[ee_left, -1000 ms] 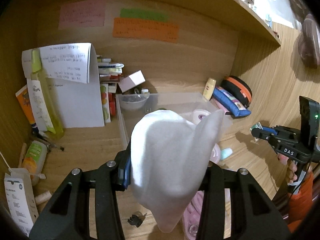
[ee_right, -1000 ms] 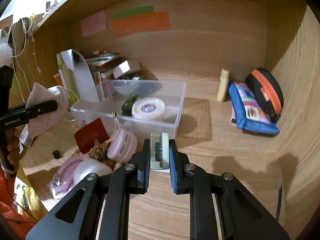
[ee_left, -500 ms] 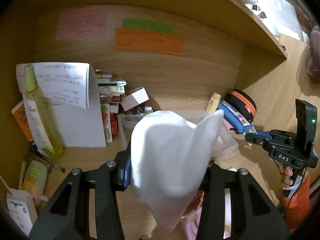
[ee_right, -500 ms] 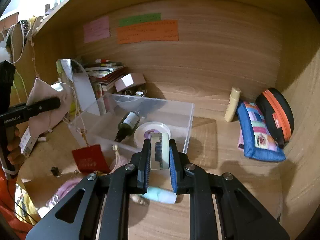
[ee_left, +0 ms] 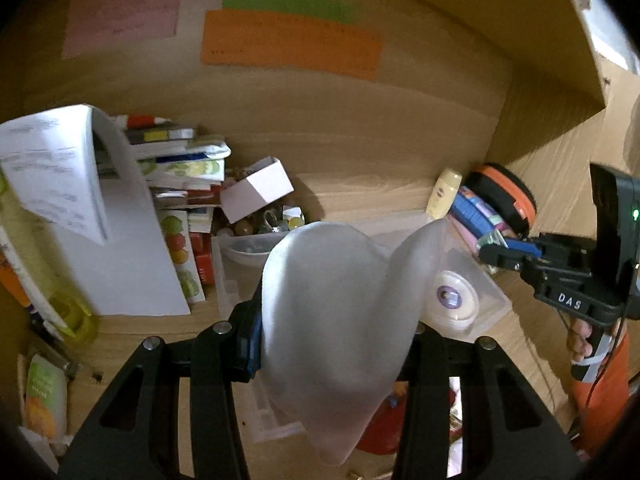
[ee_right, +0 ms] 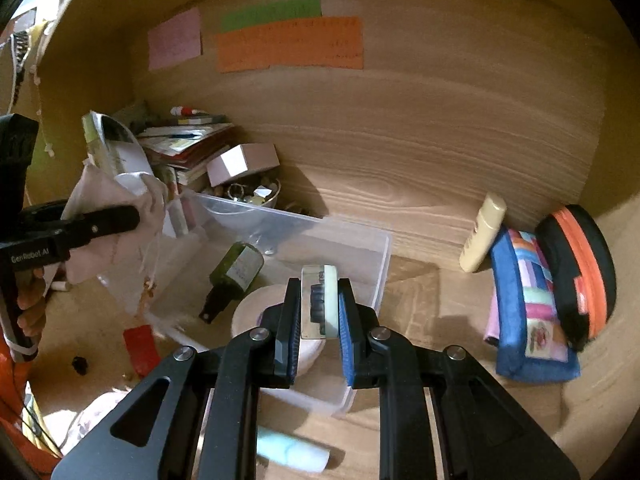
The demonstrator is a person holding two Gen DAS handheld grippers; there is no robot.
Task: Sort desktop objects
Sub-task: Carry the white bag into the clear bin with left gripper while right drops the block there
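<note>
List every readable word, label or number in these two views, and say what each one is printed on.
"DAS": white letters on the right gripper body, seen from the left wrist.
"GenRobot.AI": on the left gripper body, seen from the right wrist.
Too blurred to read: writing on the orange note, green note, pink note, white paper sheet, dark green bottle label.

Left wrist view: white cloth pouch (ee_left: 336, 320) hides most of the clear bin (ee_left: 486, 284). Writing on the orange note (ee_right: 290, 44) is illegible.
</note>
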